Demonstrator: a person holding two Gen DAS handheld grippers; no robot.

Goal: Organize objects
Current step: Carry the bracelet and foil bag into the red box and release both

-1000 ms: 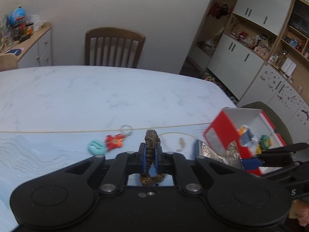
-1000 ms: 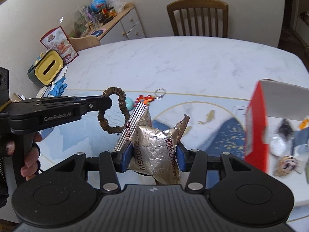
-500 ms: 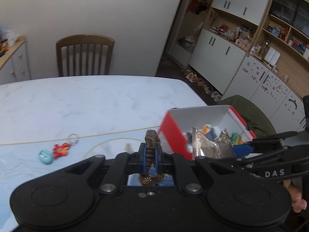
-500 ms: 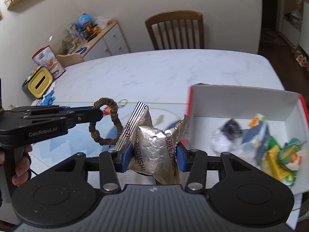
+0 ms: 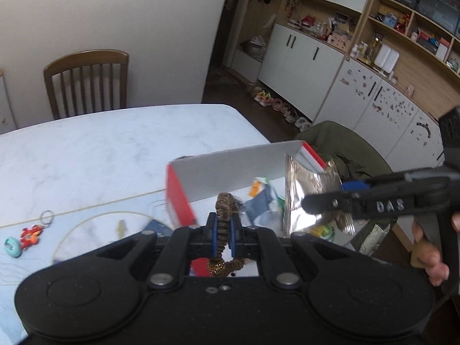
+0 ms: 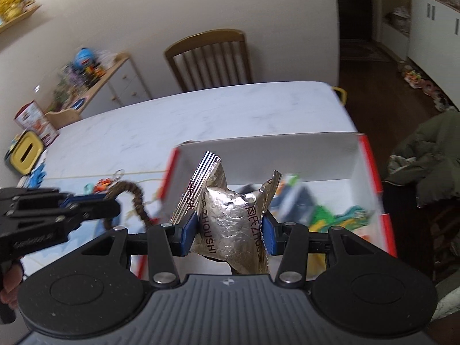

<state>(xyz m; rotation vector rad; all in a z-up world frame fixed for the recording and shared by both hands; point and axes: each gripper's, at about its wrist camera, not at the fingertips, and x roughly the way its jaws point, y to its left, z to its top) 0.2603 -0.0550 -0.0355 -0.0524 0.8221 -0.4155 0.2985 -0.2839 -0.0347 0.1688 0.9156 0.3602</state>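
Left claw [image 5: 222, 231] level, pointing at 12 o'clock over the near-left corner of the box, blue pads clamped on a brown ruched fabric hair scrunchie [image 5: 225, 210]; loop stands upright between the pads, its lower part hanging under them. Seen from the right wrist, the scrunchie [image 6: 135, 198] sticks out at 9 o'clock, outside the box's left wall.

Right claw [image 6: 228, 231] also level, pads closed on a crinkled silver foil snack pouch [image 6: 230, 218] with ribbed sealed top edge and red lettering. Pouch hangs above the box interior, near-left part. A hand [image 5: 431, 258] grips the right handle at 3 o'clock in the left view.

Open cardboard box, red outside and white inside [image 6: 287, 149], sits on the white marble-look bench [image 5: 86, 149] near its right edge; contents blurred, mixed coloured small items. Far wall upright, right wall close to the bench edge.

Loose on the bench at 9 o'clock: red keychain charm with metal ring [image 5: 31, 234], teal oval piece [image 5: 12, 246] touching it. Far half of the bench is bare. Wooden slat-back chair [image 5: 86, 83] at the far side.
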